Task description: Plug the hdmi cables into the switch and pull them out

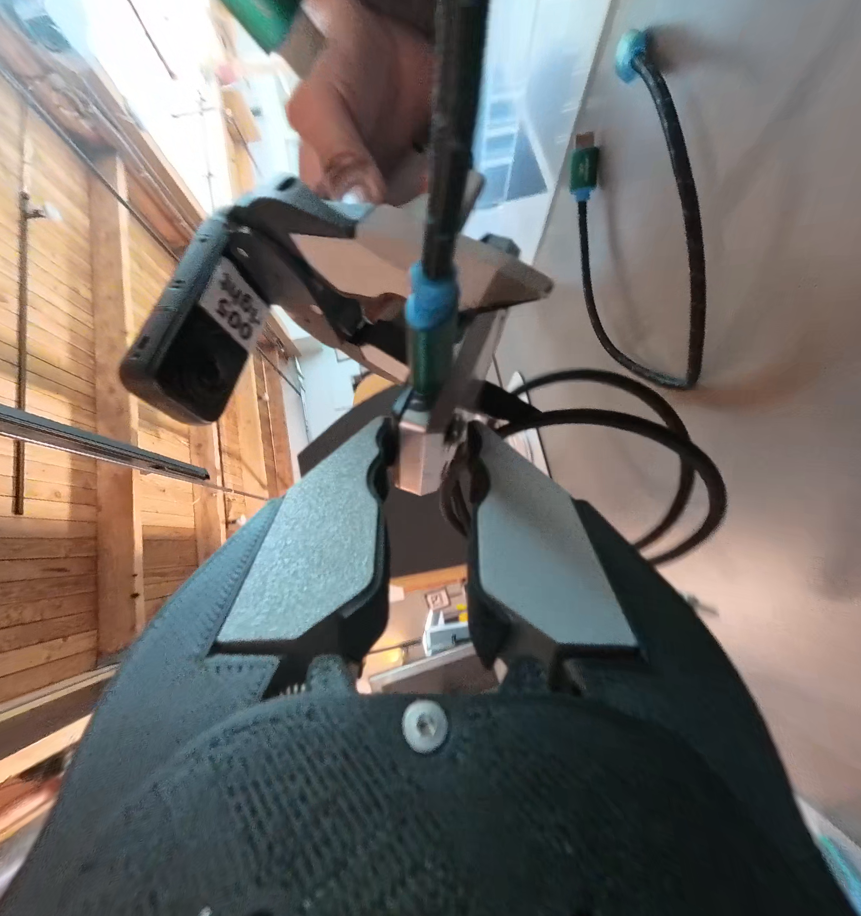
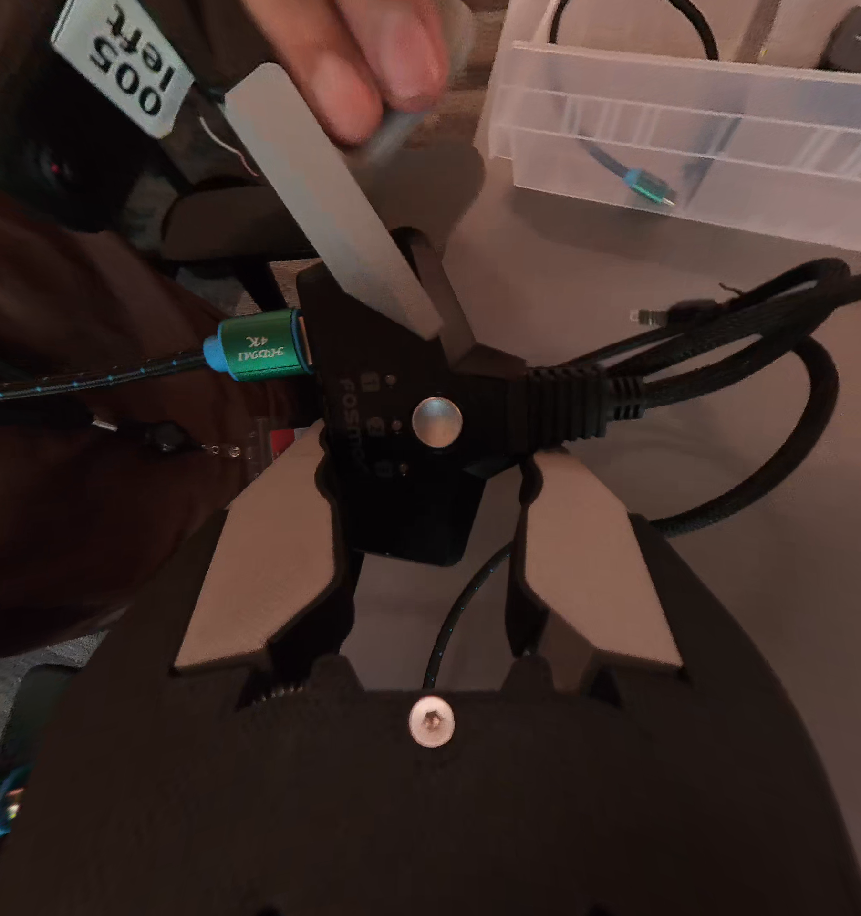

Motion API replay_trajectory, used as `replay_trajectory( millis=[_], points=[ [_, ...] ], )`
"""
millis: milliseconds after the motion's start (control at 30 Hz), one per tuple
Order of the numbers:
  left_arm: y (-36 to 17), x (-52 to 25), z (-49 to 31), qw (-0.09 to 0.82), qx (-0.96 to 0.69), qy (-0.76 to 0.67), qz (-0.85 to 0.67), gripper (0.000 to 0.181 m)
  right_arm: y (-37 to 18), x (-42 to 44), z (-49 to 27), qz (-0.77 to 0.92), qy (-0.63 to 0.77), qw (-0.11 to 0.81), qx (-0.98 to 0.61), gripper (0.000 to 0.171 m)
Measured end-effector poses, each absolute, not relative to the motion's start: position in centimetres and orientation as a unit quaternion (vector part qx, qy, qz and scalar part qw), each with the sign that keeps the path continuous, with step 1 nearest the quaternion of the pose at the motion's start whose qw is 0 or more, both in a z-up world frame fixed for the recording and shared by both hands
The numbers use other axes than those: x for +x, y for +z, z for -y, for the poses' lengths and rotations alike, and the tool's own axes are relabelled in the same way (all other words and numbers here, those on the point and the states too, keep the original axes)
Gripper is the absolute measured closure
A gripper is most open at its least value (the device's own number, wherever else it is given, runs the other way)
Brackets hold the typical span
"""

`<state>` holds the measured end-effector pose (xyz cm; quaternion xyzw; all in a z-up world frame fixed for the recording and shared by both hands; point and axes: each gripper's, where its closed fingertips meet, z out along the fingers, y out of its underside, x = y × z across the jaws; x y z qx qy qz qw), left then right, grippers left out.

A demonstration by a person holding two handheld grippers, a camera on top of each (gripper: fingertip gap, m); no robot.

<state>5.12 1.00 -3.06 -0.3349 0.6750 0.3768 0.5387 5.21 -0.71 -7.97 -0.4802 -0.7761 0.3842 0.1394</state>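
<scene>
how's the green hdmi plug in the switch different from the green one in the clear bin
The plugged connector sits in the side of the black switch, metal tip hidden; the binned connector lies loose in the clear bin, tip exposed. The plugged connector runs nearly level in the right wrist view; the binned connector slants. Both have green shells with blue collars.

Bright, tilted left view; dim, reddish right view

Daylight warms the wooden wall; the hand above the camera smears. Fisheye bends edges. Near the switch, shadows deepen and fingertips blur.
</scene>
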Motion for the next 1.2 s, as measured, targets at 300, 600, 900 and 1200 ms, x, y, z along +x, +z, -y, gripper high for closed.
replay_trajectory(
  millis=[300,600,900,1200],
  points=[
    [-3.6,4.5,-1.5,0.542,-0.400,0.367,-0.641,0.162,-7.1,5.0,-0.7,0.746,0.420,0.178,-0.486,0.106],
    [-3.6,-2.6,-1.4,0.484,-0.462,0.412,-0.619,0.163,-4.7,11.7,-7.5,0.644,0.262,0.357,-0.623,0.090],
    [-5.6,-4.4,-1.5,0.423,-0.522,0.346,-0.655,0.163,-1.8,20.6,-0.5,0.699,0.060,0.451,-0.552,0.087],
    [-5.8,-3.2,-4.9,0.359,-0.525,0.354,-0.686,0.163,3.0,19.4,5.2,0.717,0.031,0.531,-0.450,0.094]
  ],
)
